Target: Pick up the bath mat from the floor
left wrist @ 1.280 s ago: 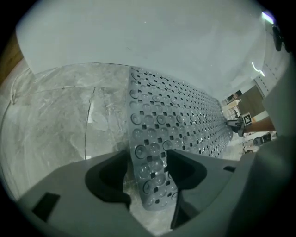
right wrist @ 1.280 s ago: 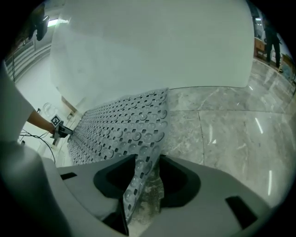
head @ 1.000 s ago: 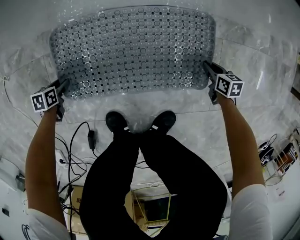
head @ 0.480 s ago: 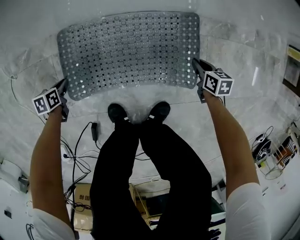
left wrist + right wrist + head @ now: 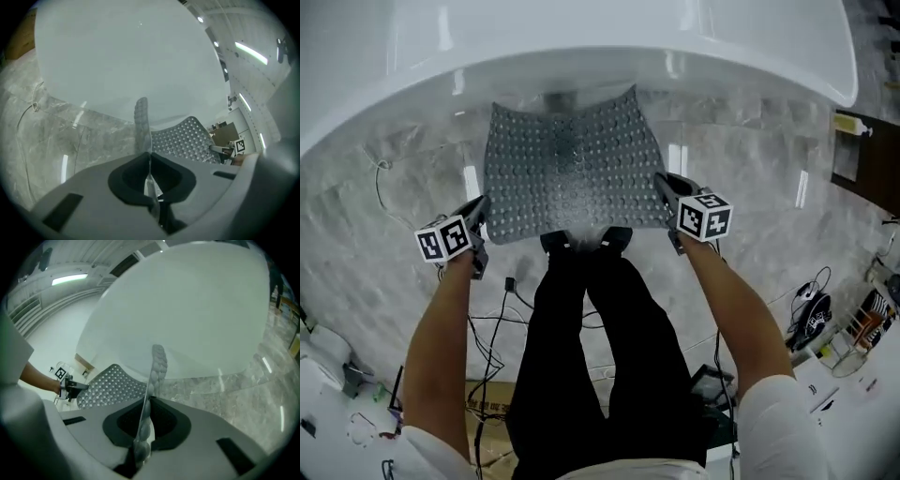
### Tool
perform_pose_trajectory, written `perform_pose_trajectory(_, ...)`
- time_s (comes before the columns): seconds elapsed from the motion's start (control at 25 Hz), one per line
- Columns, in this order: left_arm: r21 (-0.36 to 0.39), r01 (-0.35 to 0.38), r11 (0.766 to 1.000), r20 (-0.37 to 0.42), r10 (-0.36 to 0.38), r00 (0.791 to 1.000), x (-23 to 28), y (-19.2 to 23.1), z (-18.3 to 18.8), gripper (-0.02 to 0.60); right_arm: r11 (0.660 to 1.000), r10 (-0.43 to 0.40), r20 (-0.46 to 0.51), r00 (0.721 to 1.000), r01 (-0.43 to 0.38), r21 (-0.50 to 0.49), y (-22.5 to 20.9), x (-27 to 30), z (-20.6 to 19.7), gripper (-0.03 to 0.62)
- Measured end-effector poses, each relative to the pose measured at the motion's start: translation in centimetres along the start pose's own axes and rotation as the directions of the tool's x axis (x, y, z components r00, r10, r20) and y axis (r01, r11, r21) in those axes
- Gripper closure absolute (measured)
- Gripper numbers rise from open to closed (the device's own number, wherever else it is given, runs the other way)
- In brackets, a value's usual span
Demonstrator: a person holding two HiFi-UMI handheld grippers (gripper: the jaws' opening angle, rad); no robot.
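Since both tongs are clenched on it, the bath mat looks as good as picked up: the left gripper pinches one corner and the right gripper the other, each gripper view showing the mat's knobbly edge running straight down between its pressed-together jaws. That held edge is the one farthest from the white bathtub, and the grey perforated sheet sags between the two grips and falls away toward the tub's outer wall, its far edge lying just beside the tub's base. Whether that far edge is quite clear of the marble floor cannot be told from here, so my reading is that the grasp and most of the lift are done, and what remains, if anything, is bringing the tub-side edge fully off the ground and holding the mat free. The person's shoes stand on the side of the mat away from the tub, close under the held edge. Nothing legible shows anywhere: the mat carries no visible brand, the cubes bear only black-and-white square patterns, and the small items well away from the tub are too tiny to read.
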State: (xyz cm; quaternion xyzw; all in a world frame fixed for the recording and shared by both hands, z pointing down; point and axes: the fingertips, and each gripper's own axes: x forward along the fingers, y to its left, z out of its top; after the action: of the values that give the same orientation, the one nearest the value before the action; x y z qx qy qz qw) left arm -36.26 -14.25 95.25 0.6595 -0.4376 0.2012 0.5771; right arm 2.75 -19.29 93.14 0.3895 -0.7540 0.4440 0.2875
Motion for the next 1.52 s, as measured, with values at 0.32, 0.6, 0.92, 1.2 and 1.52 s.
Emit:
perform_pose_trajectory(0.32,0.170,0.096,0.981,0.084,-0.112,0.990,-18.8,-13.6,3.4,0.563,0.989,0.088,0.104,0.991,-0.074,-0.126,12.8,-19.1,10.2,0.554)
perform_pose_trajectory(0.6,0.388,0.099,0.916,0.301,-0.227,0.926,-37.6,-28.6,9.9,0.563,0.977,0.132,0.320,0.938,-0.067,-0.205,22.0,-39.0,19.7,0.554)
perform_pose_trajectory(0.92,0.612,0.050,0.789,0.497,-0.433,0.751,-58.8,-43.5,20.2,0.565,0.933,0.220,0.583,0.782,0.006,-0.361,34.7,-56.8,31.2,0.554)
perform_pose_trajectory(1.2,0.731,-0.089,0.677,0.568,-0.530,0.629,-65.8,-52.0,18.4,0.566,0.890,0.304,0.726,0.617,0.088,-0.448,39.4,-65.3,31.3,0.554)
perform_pose_trajectory(1.52,0.737,-0.149,0.660,0.580,-0.502,0.641,-66.6,-56.2,14.1,0.569,0.893,0.348,0.785,0.513,0.073,-0.444,39.5,-69.8,26.5,0.554)
